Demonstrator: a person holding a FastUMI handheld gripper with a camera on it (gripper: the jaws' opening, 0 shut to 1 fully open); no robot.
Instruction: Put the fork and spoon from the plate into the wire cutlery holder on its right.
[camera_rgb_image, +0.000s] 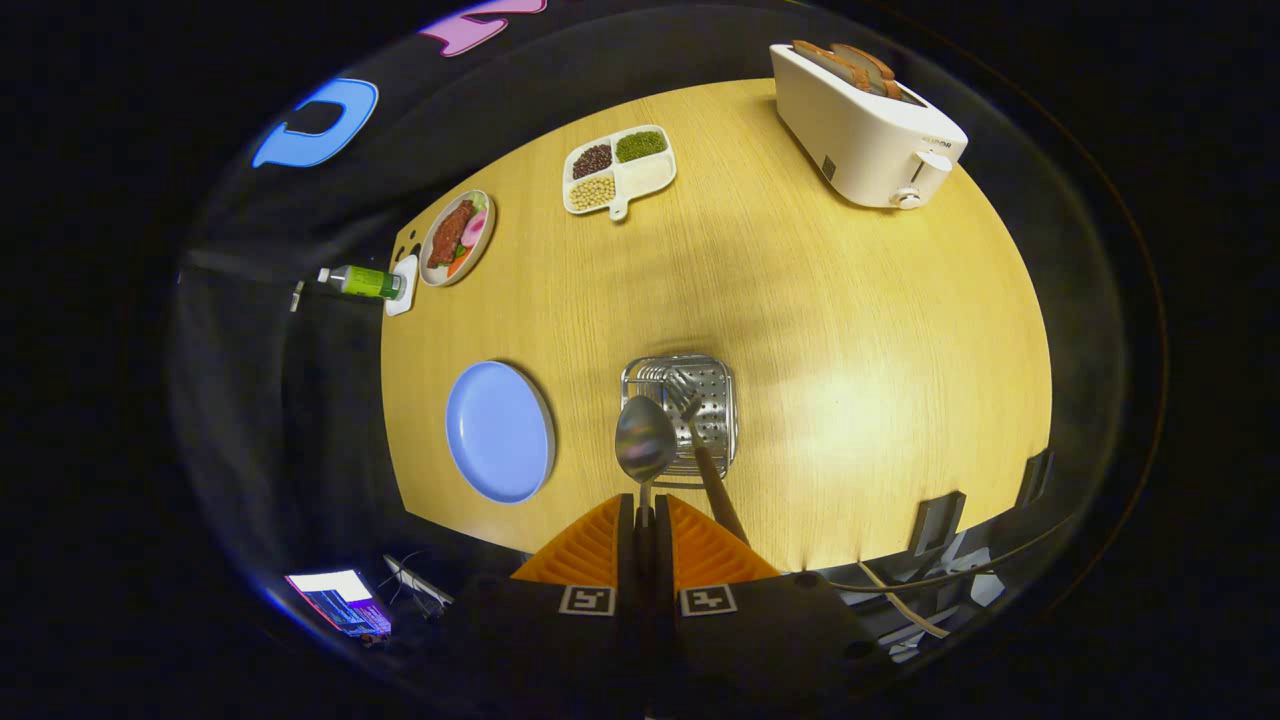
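Observation:
My gripper is shut on the thin handle of a metal spoon, seen from high above the table. The spoon's bowl hangs just ahead of the fingertips, over the near left part of the wire cutlery holder. A fork with a brown handle stands inside the holder, tines down, its handle leaning toward my right finger. The blue plate lies to the left of the holder with nothing on it.
Beyond the holder on the wooden table are a white toaster with bread, a divided dish of beans, a plate of food and a green bottle. The table's near edge runs just under my fingers.

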